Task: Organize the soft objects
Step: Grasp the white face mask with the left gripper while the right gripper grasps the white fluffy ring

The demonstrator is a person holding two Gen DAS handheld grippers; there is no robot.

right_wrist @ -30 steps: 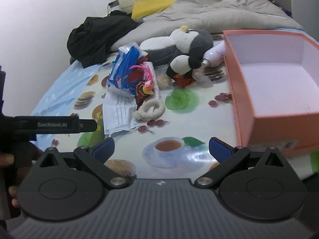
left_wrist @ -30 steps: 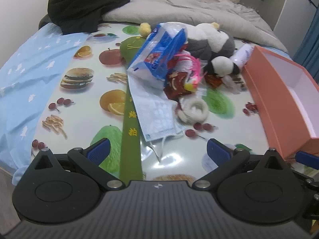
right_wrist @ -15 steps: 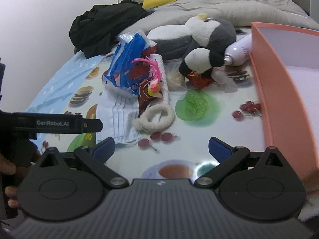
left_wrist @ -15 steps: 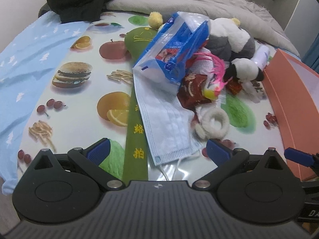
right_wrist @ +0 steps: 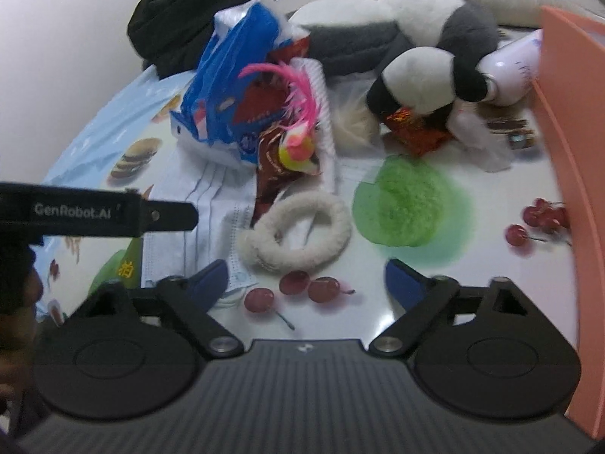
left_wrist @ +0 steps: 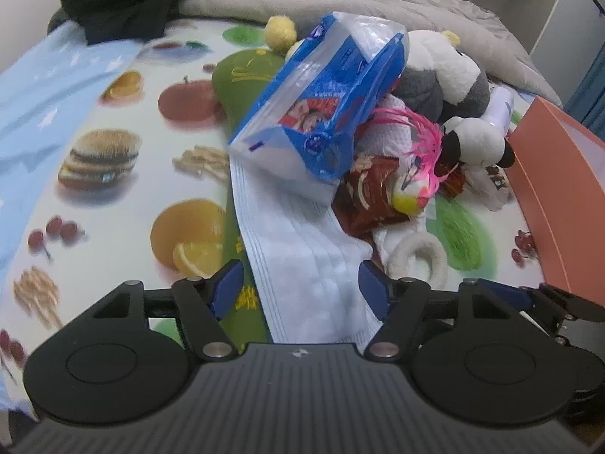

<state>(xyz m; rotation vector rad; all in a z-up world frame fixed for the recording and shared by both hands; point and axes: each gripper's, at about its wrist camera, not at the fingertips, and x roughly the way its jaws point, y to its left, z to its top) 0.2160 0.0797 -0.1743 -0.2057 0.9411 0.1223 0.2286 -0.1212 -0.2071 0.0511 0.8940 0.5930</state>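
both grippers are wide open and empty; left gripper [left_wrist: 298, 283] straddles the face mask [left_wrist: 302, 265] near the table's front edge, right gripper [right_wrist: 306, 282] faces the fluffy ring [right_wrist: 298, 232]; honestly that snack packet [left_wrist: 368, 198] overlapping the mask could get dragged along

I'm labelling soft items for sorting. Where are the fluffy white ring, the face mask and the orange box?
fluffy white ring [right_wrist: 302, 232]: right wrist view, on its near fuzzy band.
face mask [left_wrist: 302, 265]: left wrist view, middle of its pleated front.
orange box [right_wrist: 571, 174]: right wrist view, on its outer side wall.
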